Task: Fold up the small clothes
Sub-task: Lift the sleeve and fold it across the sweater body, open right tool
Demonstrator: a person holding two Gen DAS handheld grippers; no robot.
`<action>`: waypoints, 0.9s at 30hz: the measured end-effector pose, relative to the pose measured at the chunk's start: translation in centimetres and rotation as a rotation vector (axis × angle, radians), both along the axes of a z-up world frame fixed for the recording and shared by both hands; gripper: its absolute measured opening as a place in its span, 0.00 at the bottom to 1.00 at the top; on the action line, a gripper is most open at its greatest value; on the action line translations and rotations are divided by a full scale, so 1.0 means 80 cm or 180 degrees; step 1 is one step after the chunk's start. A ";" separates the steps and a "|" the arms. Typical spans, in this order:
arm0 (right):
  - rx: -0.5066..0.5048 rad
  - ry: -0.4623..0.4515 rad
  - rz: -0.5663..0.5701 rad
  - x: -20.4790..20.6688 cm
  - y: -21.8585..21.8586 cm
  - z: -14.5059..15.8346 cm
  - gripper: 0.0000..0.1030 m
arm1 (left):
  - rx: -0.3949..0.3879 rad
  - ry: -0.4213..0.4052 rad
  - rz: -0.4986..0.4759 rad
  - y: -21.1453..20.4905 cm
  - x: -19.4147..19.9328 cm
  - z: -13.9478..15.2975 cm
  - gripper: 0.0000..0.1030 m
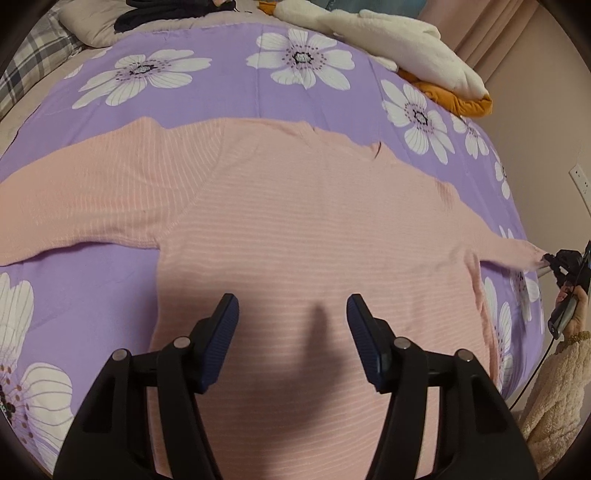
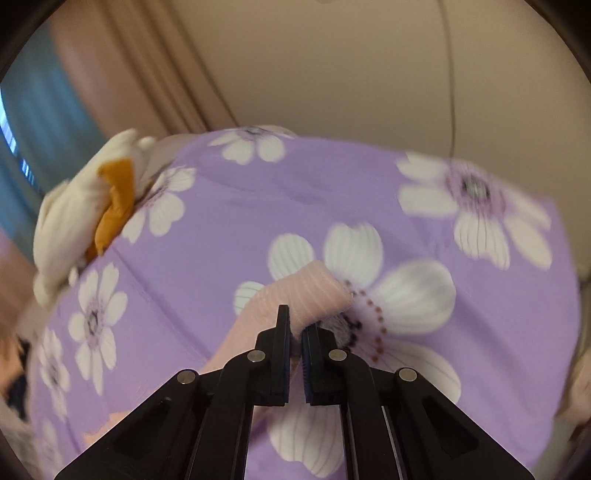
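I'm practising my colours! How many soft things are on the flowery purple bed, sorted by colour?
Pink: 1, the pink sweater, its cuff pinched by the right gripper; the left gripper is open.
White: 1, white fleece.
Orange: 1, orange cloth.
Dark: 1, dark garment.
Total: 4

Your left wrist view is sharp and evenly lit by soft, warm indoor light, with the left gripper (image 1: pixel 291 314) casting a dim shadow on the pink sweater (image 1: pixel 295 221). Your right wrist view is motion-blurred, worst toward its edges. Both fisheyes bow the bedspread (image 1: pixel 221 92) and darken the corners.
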State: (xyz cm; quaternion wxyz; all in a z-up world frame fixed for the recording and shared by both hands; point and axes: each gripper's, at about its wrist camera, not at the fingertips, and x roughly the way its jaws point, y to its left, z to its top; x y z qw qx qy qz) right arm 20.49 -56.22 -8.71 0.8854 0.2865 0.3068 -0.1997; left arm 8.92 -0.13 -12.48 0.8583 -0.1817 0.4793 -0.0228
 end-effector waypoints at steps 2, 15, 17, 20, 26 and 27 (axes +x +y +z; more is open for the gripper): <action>-0.0109 -0.0087 0.0142 0.009 0.021 0.017 0.06 | -0.0017 -0.0031 0.0021 0.004 -0.001 0.004 0.58; -0.0588 -0.0603 0.1646 0.023 0.236 0.111 0.06 | -0.0053 -0.0164 0.0156 0.035 -0.014 0.025 0.58; -0.0569 -0.0587 0.1858 0.023 0.266 0.107 0.06 | -0.0045 -0.0187 0.0177 0.038 -0.016 0.027 0.58; -0.0647 -0.0493 0.2148 0.024 0.316 0.093 0.06 | -0.0054 -0.0203 0.0210 0.044 -0.020 0.029 0.59; -0.0646 -0.0199 0.2666 0.024 0.406 0.045 0.06 | -0.0071 -0.0207 0.0247 0.052 -0.024 0.029 0.59; -0.0640 -0.0122 0.2739 0.024 0.420 0.034 0.06 | -0.0079 -0.0205 0.0247 0.053 -0.025 0.028 0.59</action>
